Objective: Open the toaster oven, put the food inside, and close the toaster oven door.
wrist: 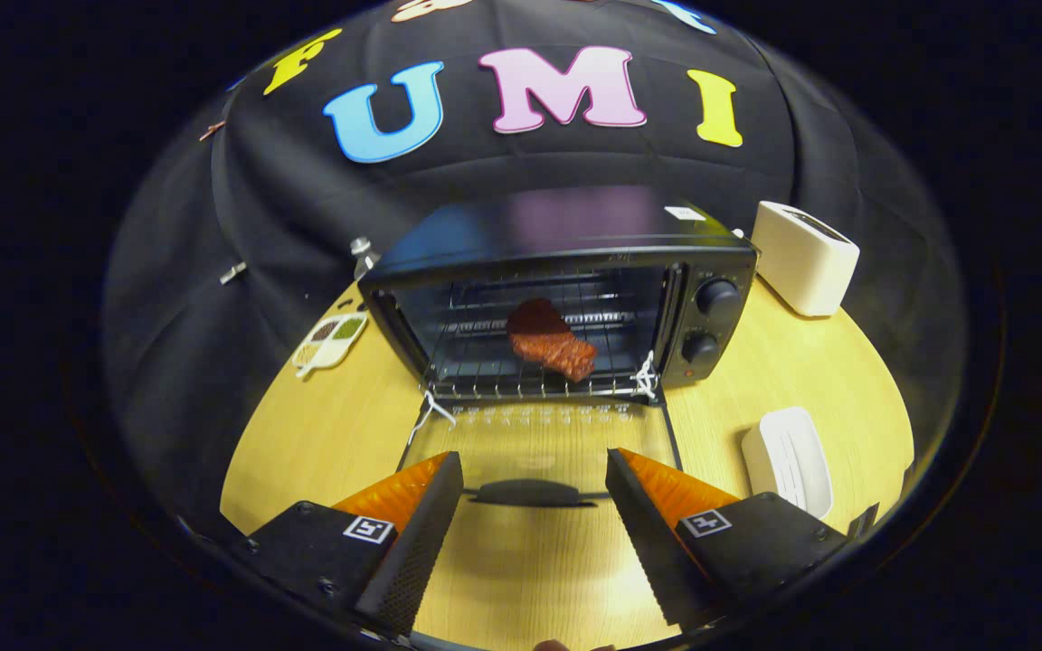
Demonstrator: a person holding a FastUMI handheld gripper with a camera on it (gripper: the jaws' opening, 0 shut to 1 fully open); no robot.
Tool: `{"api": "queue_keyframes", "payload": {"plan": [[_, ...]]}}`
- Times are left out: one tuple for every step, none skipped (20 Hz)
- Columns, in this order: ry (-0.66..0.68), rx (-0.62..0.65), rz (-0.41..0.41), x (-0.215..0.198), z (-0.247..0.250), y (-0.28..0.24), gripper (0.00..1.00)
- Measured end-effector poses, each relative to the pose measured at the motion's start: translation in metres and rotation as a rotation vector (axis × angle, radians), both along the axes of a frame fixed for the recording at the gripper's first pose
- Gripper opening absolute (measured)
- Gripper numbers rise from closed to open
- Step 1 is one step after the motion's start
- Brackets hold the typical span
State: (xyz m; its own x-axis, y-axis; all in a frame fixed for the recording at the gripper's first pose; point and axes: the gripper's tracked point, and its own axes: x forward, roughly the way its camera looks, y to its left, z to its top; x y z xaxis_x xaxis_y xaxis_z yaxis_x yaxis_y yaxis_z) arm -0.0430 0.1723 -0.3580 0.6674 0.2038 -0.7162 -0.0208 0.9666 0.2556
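Observation:
A black toaster oven stands on the wooden table beyond my fingers, its glass door folded down flat toward me. A reddish-brown piece of meat lies on the wire rack inside the oven. The door's dark handle sits just ahead of my fingertips, level with the gap between them. My gripper is open, its fingers wide apart with nothing between them.
A white toaster stands right of the oven. A white ribbed dish lies on the table near the right finger. A small divided tray with food bits and a bottle sit left of the oven. Two knobs are on the oven's right panel.

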Motion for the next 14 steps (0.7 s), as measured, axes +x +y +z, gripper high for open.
{"api": "queue_keyframes", "payload": {"plan": [[0.023, -0.003, 0.007, -0.010, -0.005, 0.004, 0.98], [0.047, -0.001, 0.015, -0.019, -0.011, 0.009, 0.99], [0.075, -0.002, 0.023, -0.026, -0.019, 0.013, 0.99], [0.098, -0.010, 0.030, -0.032, -0.027, 0.016, 0.98], [0.124, -0.026, 0.039, -0.039, -0.035, 0.018, 0.99], [0.141, -0.041, 0.044, -0.041, -0.043, 0.019, 0.99], [0.156, -0.052, 0.044, -0.043, -0.051, 0.020, 0.99], [0.172, -0.060, 0.034, -0.043, -0.059, 0.020, 0.99], [0.191, -0.062, 0.022, -0.043, -0.067, 0.021, 0.99], [0.210, -0.063, 0.012, -0.042, -0.075, 0.021, 0.99], [0.226, -0.069, 0.004, -0.040, -0.082, 0.021, 0.99], [0.237, -0.081, 0.006, -0.038, -0.088, 0.021, 0.99], [0.248, -0.095, 0.008, -0.037, -0.093, 0.021, 0.99], [0.258, -0.101, 0.010, -0.036, -0.098, 0.023, 0.99]]}}
